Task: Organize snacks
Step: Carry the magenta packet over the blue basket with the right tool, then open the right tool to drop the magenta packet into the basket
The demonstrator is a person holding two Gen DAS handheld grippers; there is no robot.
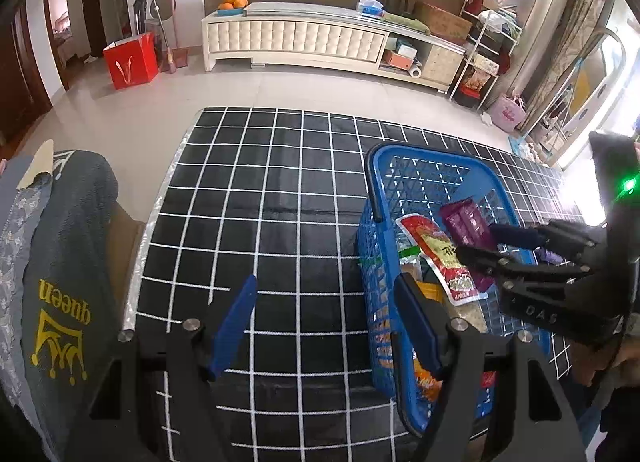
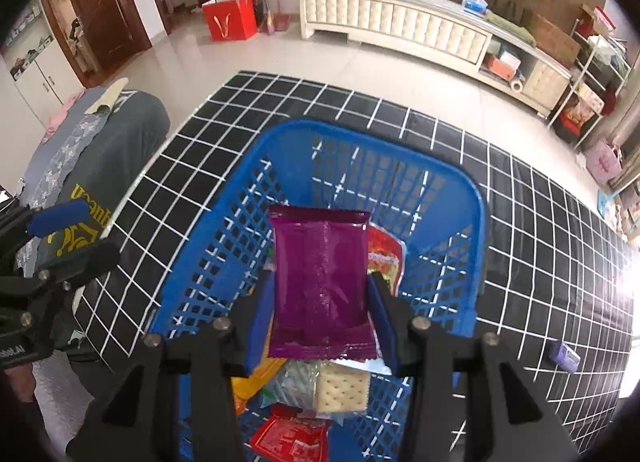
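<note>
Purple snack packet (image 2: 320, 282) gripped flat between both pads of right tool (image 2: 320, 302), held above blue basket (image 2: 452, 201), not touching contents. Below it in basket: red-and-yellow pouch (image 2: 386, 258), cracker pack (image 2: 342, 390), red packet (image 2: 288, 440), orange wrapper partly hidden. Basket standing on black-and-white grid cloth covering bench (image 1: 260, 201). Left tool (image 1: 324, 322) spread wide and empty, low over cloth just beside basket's near-left wall. Small purple item (image 2: 564, 356) lying apart on cloth at right. Grey cushion marked "queen" (image 1: 64, 262) at bench's left edge.
</note>
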